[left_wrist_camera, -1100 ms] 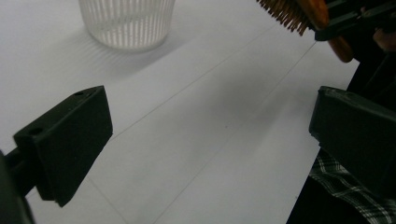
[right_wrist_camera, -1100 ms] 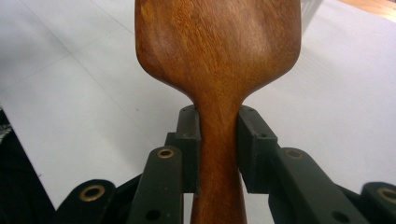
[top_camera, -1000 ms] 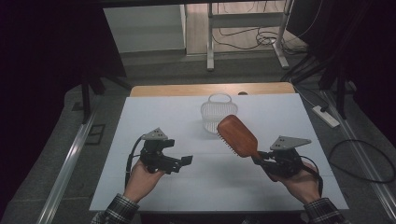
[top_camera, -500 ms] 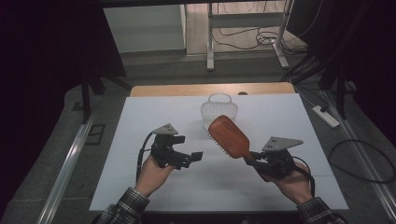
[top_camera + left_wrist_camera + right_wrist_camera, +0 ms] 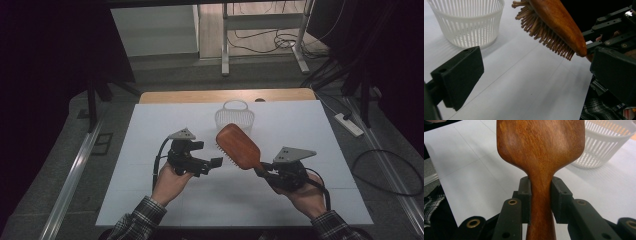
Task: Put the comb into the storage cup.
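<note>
Right tongs (image 5: 263, 170) clamped on the handle of the wooden hairbrush (image 5: 238, 146), pads pressing both sides of the narrow neck in the right gripper view (image 5: 540, 202). Left tongs (image 5: 216, 163) spread wide with nothing between the jaws, seen in the left gripper view (image 5: 534, 82) as two black pads well apart.

Largest first: white counter (image 5: 150, 200), covered by a pale sheet with faint grid lines, wooden edge showing at the far side. Next, white slatted basket (image 5: 234, 115), upright near the far middle of the counter, handle raised, standing apart from both hands; also seen at (image 5: 466, 22) and (image 5: 606, 147). Then the hairbrush, held off the counter between the two hands, head angled up and toward the basket, smooth brown back upward in the high view, bristles facing down and toward the left tongs (image 5: 549, 32). Brush head near the basket but not touching it. Plaid sleeves at the bottom edge.
</note>
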{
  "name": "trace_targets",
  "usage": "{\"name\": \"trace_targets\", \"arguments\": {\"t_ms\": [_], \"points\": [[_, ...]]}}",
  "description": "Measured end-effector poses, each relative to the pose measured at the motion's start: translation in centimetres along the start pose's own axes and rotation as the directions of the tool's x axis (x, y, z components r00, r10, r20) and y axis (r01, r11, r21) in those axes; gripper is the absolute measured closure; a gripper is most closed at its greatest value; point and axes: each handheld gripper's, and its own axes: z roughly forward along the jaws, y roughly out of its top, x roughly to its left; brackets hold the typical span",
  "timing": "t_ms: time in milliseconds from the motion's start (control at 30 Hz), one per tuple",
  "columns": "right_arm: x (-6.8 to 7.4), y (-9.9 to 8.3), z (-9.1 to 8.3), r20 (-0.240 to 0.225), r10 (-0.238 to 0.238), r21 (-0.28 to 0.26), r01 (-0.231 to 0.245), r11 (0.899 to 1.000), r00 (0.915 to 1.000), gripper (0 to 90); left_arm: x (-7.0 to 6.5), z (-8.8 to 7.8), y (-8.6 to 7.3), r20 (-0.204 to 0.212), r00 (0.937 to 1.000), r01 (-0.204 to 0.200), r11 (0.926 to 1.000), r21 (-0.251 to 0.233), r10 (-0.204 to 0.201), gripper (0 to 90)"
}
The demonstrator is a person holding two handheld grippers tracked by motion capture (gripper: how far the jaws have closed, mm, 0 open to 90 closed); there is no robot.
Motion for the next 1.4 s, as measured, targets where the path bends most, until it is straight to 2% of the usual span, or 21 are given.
{"name": "trace_targets", "arguments": {"t_ms": [200, 600, 933, 1167, 1267, 1333, 1400], "points": [[0.4, 0.1, 0.3, -0.008, -0.005, -0.007, 0.005, 1.0, 1.0, 72.1, 0.0, 0.5, 0.3, 0.029, 0.9995, 0.015, 0.9998, -0.013, -0.014, 0.0], [1.1, 0.3, 0.9, -0.009, -0.019, -0.019, 0.018, 1.0, 0.9998, 72.2, 0.0, 1.5, 0.8, 0.053, 0.9978, 0.04, 0.9991, -0.013, -0.039, 0.0], [1.8, 0.5, 1.4, -0.023, -0.034, -0.024, 0.033, 0.999, 0.9992, 72.1, 0.3, 2.3, 1.2, 0.079, 0.9933, 0.085, 0.9964, 0.004, -0.085, 0.1], [2.1, 0.6, 1.6, -0.028, -0.042, -0.031, 0.041, 0.999, 0.9987, 72.1, 0.4, 2.7, 1.3, 0.088, 0.9915, 0.095, 0.9954, 0.012, -0.096, 0.2], [2.2, 0.6, 1.6, -0.026, -0.048, -0.033, 0.047, 0.998, 0.9985, 72.1, 0.5, 2.7, 1.3, 0.098, 0.9893, 0.108, 0.9941, 0.009, -0.108, 0.1], [2.3, 0.7, 1.7, -0.026, -0.054, -0.036, 0.053, 0.998, 0.9982, 72.1, 0.7, 2.8, 1.4, 0.125, 0.9831, 0.133, 0.991, 0.014, -0.134, 0.2], [2.4, 0.7, 1.7, -0.026, -0.055, -0.035, 0.054, 0.998, 0.9981, 72.1, 0.8, 2.8, 1.4, 0.133, 0.9805, 0.144, 0.9895, 0.014, -0.144, 1.2]]}}
